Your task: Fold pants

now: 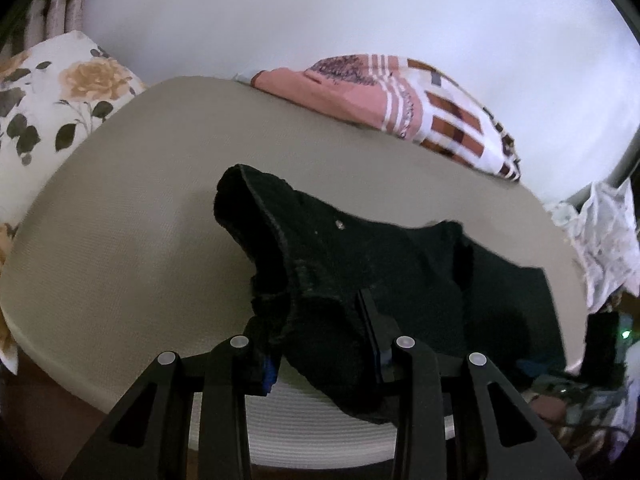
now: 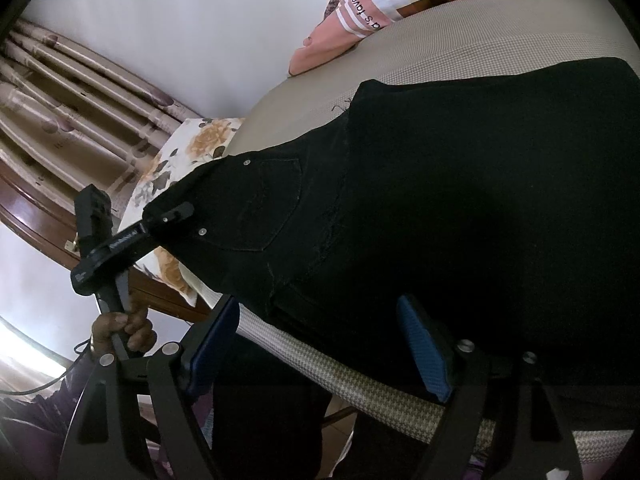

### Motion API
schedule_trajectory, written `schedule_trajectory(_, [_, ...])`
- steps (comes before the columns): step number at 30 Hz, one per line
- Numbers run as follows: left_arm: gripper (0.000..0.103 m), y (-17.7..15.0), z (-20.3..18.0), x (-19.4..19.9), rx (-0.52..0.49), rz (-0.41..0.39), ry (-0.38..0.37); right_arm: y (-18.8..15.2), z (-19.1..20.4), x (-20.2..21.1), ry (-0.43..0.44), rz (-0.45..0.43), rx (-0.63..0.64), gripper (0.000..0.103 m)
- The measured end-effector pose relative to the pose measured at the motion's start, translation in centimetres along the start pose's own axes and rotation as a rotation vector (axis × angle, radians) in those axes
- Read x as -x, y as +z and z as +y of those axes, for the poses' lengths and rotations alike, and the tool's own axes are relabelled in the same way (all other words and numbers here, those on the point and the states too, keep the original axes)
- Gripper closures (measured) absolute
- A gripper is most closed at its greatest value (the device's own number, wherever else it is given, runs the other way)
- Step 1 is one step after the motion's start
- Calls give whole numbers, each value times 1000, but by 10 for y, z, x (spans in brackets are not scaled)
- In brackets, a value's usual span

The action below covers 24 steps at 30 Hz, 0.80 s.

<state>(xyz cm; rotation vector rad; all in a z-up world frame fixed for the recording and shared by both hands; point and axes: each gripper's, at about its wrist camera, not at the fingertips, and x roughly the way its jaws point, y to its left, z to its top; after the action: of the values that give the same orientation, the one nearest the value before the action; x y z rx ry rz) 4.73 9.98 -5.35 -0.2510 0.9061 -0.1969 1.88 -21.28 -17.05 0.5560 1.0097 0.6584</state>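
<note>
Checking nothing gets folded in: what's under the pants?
The pants lie on the beige mattress, bare around them. Whatever is directly beneath them is covered and cannot be seen.

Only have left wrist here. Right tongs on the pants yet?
Observer: No. Right tongs stand open; the pants edge sits between the pads, unpinched.
Operator: Where exactly is my left grip?
Observer: Left tongs clamp the waist corner, next to the back pocket.
Operator: Pants flat?
Observer: Mostly spread on the bed; the near edge hangs over its side.
</note>
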Motion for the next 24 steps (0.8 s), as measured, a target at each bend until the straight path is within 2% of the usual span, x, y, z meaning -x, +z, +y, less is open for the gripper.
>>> schedule_trajectory(9, [69,14,-35,18,-15,-37,-90,6,-7,20,42,-57,-55,25])
schedule_trajectory(19, [69,29,-121,22,-142,-57,-222,20,-38,61,66,-136,-126,23])
schedule_trajectory(24, [69,24,-145,15,-147,-46,-276,21,-38,68,115,-155,-118,23])
